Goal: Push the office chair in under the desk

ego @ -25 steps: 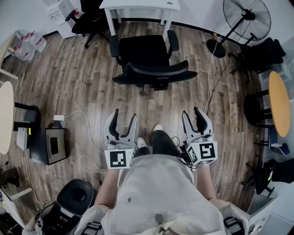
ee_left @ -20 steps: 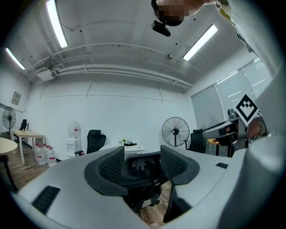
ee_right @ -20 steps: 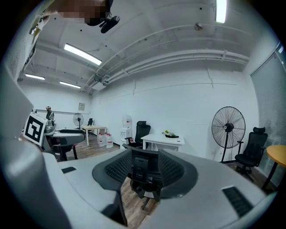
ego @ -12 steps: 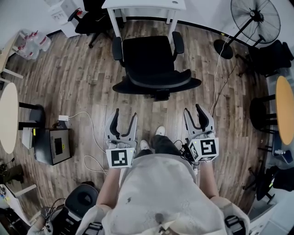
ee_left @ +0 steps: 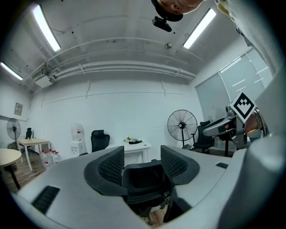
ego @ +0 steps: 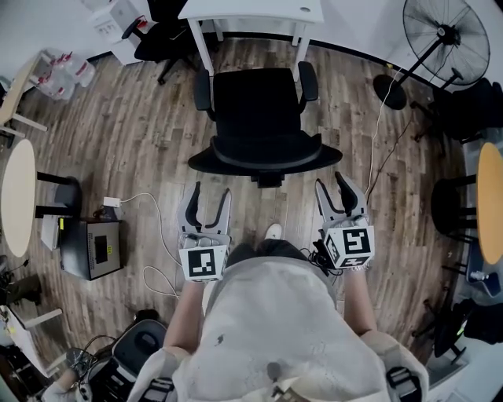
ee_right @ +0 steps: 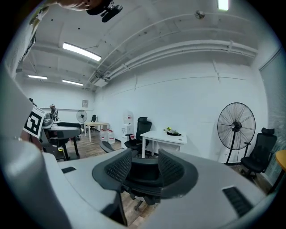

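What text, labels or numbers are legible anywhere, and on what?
No readable text in any view.
Left marker cube and right marker cube: square patterns only, no words.
Yellow sticker on the black box: too small to read.
Wall plaque: too blurred to read.

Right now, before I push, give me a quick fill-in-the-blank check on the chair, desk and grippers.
The office chair turns its ____ toward the person and its seat toward the desk.
The left gripper and the right gripper both have their jaws standing ____, with nothing between them.
The standing fan is on the person's ____ side.
Missing words: backrest; open; right.
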Demonstrator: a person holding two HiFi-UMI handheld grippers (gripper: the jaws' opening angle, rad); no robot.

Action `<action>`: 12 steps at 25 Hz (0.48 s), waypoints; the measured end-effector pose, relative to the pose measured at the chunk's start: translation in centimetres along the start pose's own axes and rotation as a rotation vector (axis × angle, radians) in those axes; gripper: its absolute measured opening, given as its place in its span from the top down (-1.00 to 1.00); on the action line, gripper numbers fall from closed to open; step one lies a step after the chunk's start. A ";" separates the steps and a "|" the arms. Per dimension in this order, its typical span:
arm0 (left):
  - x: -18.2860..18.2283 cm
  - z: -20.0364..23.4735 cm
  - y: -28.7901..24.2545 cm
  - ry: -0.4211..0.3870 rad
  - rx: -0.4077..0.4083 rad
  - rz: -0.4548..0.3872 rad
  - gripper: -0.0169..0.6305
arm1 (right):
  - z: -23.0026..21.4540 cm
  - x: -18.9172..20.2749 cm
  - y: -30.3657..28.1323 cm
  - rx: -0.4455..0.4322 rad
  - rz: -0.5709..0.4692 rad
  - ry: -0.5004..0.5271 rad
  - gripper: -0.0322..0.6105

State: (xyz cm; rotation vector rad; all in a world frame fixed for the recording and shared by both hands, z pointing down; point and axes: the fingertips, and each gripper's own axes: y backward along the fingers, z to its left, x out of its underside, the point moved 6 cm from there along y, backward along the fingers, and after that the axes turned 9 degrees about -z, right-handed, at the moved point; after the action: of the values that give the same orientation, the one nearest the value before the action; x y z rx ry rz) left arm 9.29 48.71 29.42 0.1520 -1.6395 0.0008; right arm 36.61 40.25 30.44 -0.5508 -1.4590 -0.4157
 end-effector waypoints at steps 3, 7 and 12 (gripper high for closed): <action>1.2 0.0 -0.3 -0.034 -0.026 0.031 0.14 | -1.1 0.8 -0.7 -0.021 0.017 0.012 0.29; 3.0 -0.7 -0.9 -0.050 -0.041 0.066 0.14 | -3.0 2.2 -1.4 -0.041 0.059 0.034 0.28; 5.6 -0.3 -2.4 -0.084 -0.025 0.114 0.14 | -4.5 4.2 -3.4 -0.056 0.112 0.053 0.28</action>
State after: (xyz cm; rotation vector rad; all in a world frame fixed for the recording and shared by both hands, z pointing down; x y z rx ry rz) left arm 9.46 45.79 34.75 0.0398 -1.7290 0.0621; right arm 38.68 35.15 34.82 -0.6583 -1.3623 -0.3811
